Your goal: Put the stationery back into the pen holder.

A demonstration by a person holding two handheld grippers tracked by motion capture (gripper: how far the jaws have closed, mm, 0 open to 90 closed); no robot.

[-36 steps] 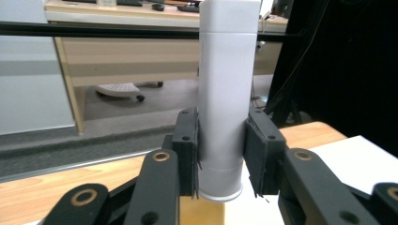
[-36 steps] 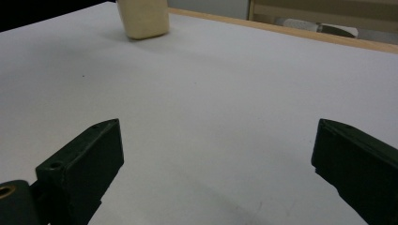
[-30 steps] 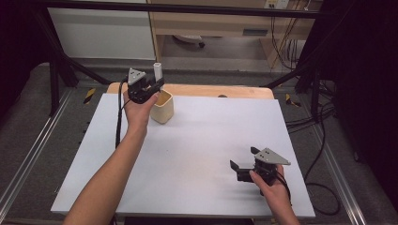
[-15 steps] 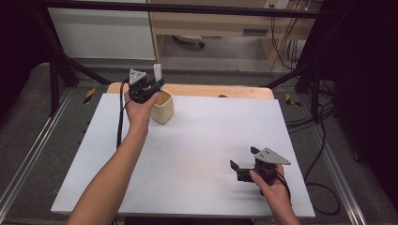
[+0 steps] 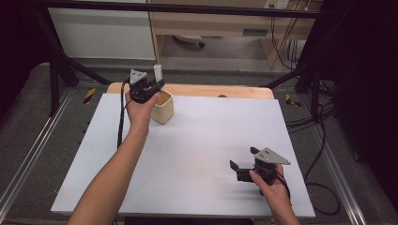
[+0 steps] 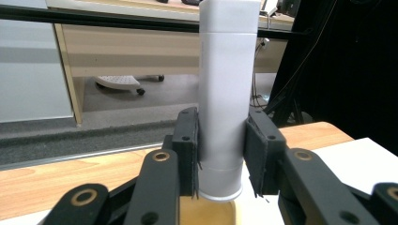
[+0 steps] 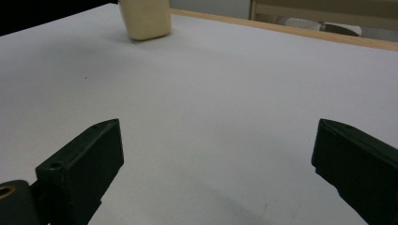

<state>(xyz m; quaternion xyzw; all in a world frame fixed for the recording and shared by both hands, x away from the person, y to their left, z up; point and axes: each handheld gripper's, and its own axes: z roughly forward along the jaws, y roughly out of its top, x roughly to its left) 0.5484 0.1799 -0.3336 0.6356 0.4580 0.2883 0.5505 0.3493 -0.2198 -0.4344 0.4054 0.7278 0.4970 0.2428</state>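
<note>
My left gripper point(image 5: 151, 88) is shut on a white cylindrical tube point(image 5: 158, 72) and holds it upright at the far left of the table. In the left gripper view its black pads point(image 6: 187, 150) clamp the lower part of the tube point(image 6: 227, 84), whose bottom end hangs just over the mouth of a cream cup point(image 6: 206, 213). The cup point(image 5: 163, 108) stands on the white board right below that gripper. My right gripper point(image 5: 242, 158) rests low near the front right with its jaws wide apart and nothing between them. In its own view, the right gripper point(image 7: 216, 159) faces the distant cup point(image 7: 144, 18).
A white board point(image 5: 197, 154) covers most of the wooden table point(image 5: 234, 91), whose far edge shows as a strip. Black frame rails and cables point(image 5: 324, 108) run along both sides. A desk and a chair base stand beyond the table.
The left gripper with the tube has barely shifted above the cup. The right gripper has not moved.
</note>
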